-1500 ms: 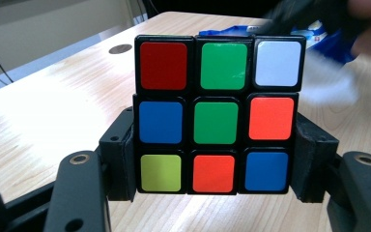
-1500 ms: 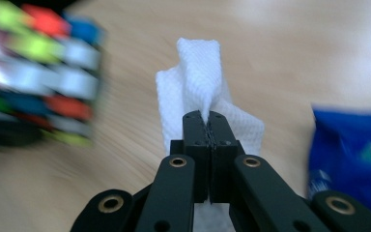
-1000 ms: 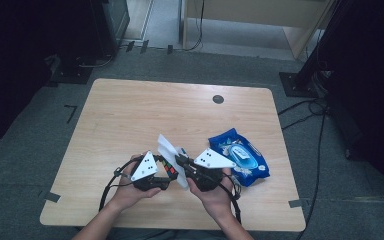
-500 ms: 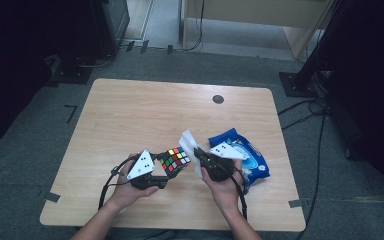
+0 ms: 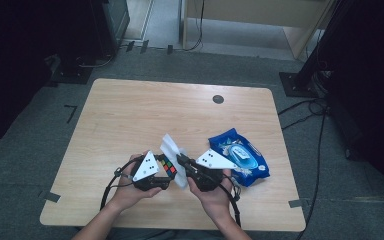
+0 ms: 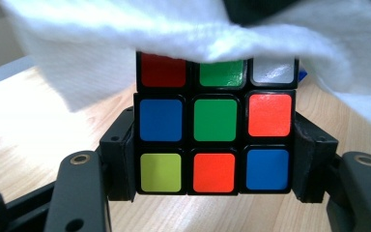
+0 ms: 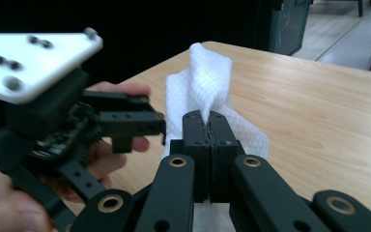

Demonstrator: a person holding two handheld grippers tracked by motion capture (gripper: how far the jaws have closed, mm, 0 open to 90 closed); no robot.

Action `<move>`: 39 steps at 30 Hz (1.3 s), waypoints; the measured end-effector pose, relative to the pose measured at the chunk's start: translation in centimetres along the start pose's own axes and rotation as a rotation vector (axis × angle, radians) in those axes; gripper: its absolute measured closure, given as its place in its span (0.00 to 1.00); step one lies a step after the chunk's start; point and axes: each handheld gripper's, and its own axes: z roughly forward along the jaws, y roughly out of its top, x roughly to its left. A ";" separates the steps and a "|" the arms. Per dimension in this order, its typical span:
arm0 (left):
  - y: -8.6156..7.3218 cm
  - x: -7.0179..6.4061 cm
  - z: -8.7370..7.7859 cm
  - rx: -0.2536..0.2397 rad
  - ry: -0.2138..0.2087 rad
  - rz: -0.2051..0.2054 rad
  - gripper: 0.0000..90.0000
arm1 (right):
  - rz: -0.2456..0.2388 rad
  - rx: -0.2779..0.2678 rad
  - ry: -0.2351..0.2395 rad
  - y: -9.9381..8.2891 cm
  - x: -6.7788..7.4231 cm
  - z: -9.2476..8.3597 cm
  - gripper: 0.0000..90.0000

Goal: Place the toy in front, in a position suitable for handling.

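My left tool (image 6: 215, 145) is clamped on the puzzle cube (image 6: 214, 125), one black jaw pressed flat against each side of it, so the cube sits square between them with a face of blue, green, orange, yellow and red tiles turned toward that tool's camera. My right tool (image 7: 207, 118) has its jaws pinched tight together on a white wipe (image 7: 205, 77); the cloth bunches up out of the jaw tips and hangs down behind them. In the left gripper view the wipe (image 6: 125, 34) drapes over the top of the cube and hides the upper edge of its top row. From above, the two tools meet near the front edge of the table (image 5: 130, 107): the left tool (image 5: 163, 168) and the right tool (image 5: 181, 161) point toward each other, with the cube (image 5: 168, 167) between them and the wipe (image 5: 171, 148) standing up just behind and over it. My left hand (image 5: 127, 192) and right hand (image 5: 212, 192) grip the tool bodies from below, and black cables loop off beside each wrist. Just beside my right tool, toward the right side of the table, lies a blue pack of wipes (image 5: 240, 156), flat on the wood. Farther back sits a small dark round cap (image 5: 218, 99) set into the tabletop, well apart from everything else.
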 end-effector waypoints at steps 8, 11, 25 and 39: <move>0.1 0.1 -0.2 -0.012 -0.003 -0.005 0.39 | -0.013 0.039 -0.087 -0.9 -2.1 0.4 1.00; 0.3 0.3 -0.6 -0.054 -0.025 -0.031 0.39 | 0.013 0.091 -0.126 -1.8 -3.5 0.9 1.00; -0.1 1.5 -0.9 -0.055 0.050 -0.073 0.39 | 0.203 0.019 -0.150 -1.4 -6.3 -0.6 0.57; -0.2 0.3 0.1 -0.065 0.100 -0.087 0.38 | 0.457 0.063 0.055 -1.1 -2.3 1.9 0.23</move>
